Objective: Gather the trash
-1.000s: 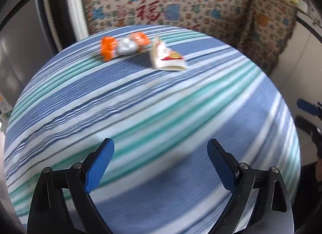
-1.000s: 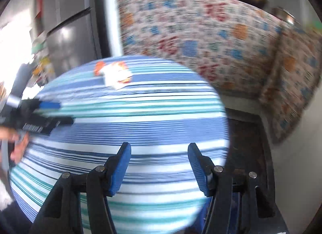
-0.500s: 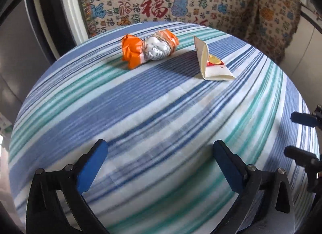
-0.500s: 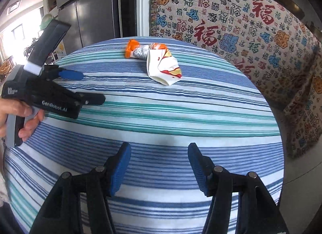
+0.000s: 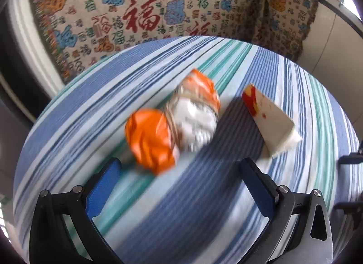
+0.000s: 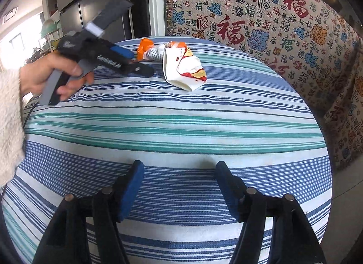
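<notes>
1. The left gripper (image 5: 179, 173) hung spread to its widest with nothing between the pads, nose tilted down at the striped tablecloth (image 5: 90, 109).
2. Dead ahead of it, just beyond the fingertips, lay the orange-and-white wrapper (image 5: 174, 125), crumpled, its long axis running from near-left to far-right across the gripper's line. The picture was blurred there, so whether the left pad already brushed the orange end I couldn't say.
3. Just beside the wrapper, off to the right, sat the white paper pouch (image 5: 272, 121), a folded wedge with red print, near the wrapper but apparently not touching it.
4. The right gripper (image 6: 179, 187) was back at the near edge of the table, jaws opening and holding nothing, well apart from both scraps.
5. So the left hand (image 6: 52, 75) was clearly the nearer one; from the right wrist view its gripper reached right up to the wrapper.
6. Nothing stood in the way on the cloth; only the patterned throw (image 6: 261, 21) lay behind the table.
</notes>
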A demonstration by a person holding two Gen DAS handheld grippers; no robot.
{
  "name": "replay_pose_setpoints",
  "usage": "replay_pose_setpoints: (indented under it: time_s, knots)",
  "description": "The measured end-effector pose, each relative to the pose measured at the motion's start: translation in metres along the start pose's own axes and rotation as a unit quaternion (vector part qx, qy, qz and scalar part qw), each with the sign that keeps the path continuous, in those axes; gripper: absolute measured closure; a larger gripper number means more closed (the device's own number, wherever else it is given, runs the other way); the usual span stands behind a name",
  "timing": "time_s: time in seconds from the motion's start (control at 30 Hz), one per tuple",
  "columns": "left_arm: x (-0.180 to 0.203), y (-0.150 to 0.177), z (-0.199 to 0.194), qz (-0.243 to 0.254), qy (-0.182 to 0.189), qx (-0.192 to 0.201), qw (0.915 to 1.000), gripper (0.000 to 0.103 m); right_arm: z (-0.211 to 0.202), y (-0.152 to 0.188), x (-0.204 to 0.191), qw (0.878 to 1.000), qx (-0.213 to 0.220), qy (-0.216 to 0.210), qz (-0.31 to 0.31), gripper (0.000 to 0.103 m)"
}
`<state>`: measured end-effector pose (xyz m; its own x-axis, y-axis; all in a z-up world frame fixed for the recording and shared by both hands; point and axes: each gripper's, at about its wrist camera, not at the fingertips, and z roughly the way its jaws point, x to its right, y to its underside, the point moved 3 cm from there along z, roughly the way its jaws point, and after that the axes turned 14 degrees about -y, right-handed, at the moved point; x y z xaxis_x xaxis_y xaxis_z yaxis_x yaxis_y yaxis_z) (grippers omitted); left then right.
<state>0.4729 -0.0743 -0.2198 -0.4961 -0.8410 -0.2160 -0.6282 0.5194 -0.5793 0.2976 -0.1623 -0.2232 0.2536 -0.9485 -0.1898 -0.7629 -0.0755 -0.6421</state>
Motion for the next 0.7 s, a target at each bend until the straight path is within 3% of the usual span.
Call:
replay_pose_setpoints:
  time_s: [0.23, 0.3, 0.33, 0.37, 0.5, 0.6, 0.7]
  knots:
    - [0.007, -0.033, 0.023, 0.005, 0.002, 0.006, 1.0000, 0.001, 0.000, -0.001, 0.000, 1.000, -0.001, 0.002, -0.001, 0.036]
    - [0.009, -0.032, 0.018, 0.009, 0.010, 0.022, 0.9997, 0.018, 0.000, -0.001, 0.000, 1.000, -0.001, 0.001, -0.001, 0.036]
    - [0.008, -0.030, 0.014, 0.005, 0.009, 0.029, 0.9995, 0.034, 0.000, -0.001, 0.000, 1.000, -0.001, 0.001, 0.000, 0.036]
    - [0.006, -0.029, 0.012, -0.002, 0.007, 0.030, 0.9995, 0.040, 0.000, -0.001, -0.001, 1.000, -0.001, 0.000, 0.000, 0.036]
    - [-0.007, -0.001, -0.006, -0.048, -0.032, 0.019, 0.9981, 0.043, -0.001, -0.001, 0.000, 1.000, -0.004, -0.007, 0.004, 0.036]
    - [-0.012, 0.037, -0.033, -0.084, -0.075, -0.001, 0.9937, 0.044, 0.002, -0.015, -0.004, 0.999, -0.047, -0.021, 0.004, 0.036]
    - [-0.008, 0.077, -0.064, -0.119, -0.095, -0.025, 0.9880, 0.044, 0.000, -0.060, -0.014, 1.000, -0.011, -0.013, 0.007, 0.036]
